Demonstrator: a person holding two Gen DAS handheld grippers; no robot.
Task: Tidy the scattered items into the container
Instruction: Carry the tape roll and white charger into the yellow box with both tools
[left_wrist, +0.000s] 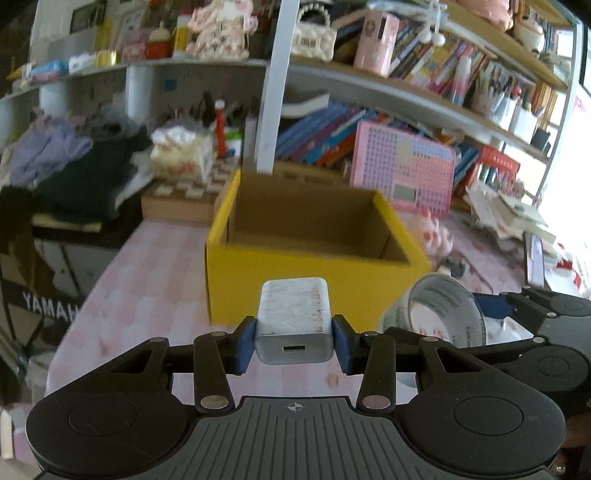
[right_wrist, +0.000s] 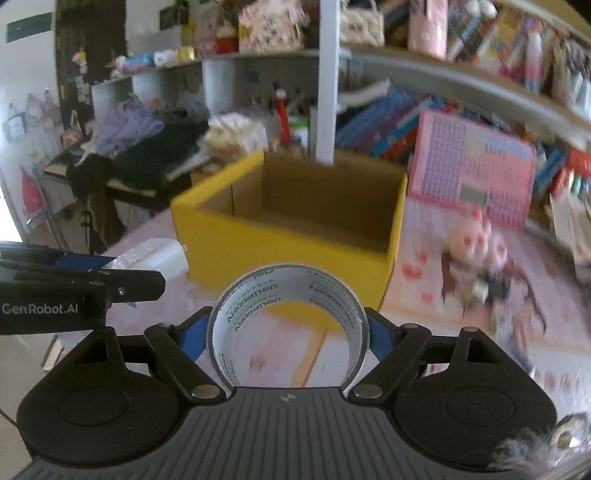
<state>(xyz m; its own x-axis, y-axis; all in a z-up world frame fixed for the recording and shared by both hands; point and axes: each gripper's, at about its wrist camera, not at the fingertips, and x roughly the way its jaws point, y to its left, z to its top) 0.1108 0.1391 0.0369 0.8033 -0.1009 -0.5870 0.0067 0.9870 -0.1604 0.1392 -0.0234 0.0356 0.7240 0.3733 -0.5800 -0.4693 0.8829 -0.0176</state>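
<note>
A yellow cardboard box (left_wrist: 314, 280), open on top, stands on the pink checked table; it also shows in the right wrist view (right_wrist: 280, 243). My left gripper (left_wrist: 294, 341) is shut on a white USB charger (left_wrist: 293, 317) and holds it above the table, just in front of the box's near wall. My right gripper (right_wrist: 287, 334) is shut on a roll of clear tape (right_wrist: 286, 295), also in front of the box. The tape roll (left_wrist: 447, 314) and right gripper show at the right of the left wrist view; the charger (right_wrist: 155, 256) shows at the left of the right wrist view.
A pink plush toy (right_wrist: 476, 247) and dark clutter lie on the table right of the box. A pink peg board (left_wrist: 402, 171) leans on the book shelves behind. A white post (left_wrist: 273, 92) rises behind the box. Folded clothes (left_wrist: 74, 177) sit at the left.
</note>
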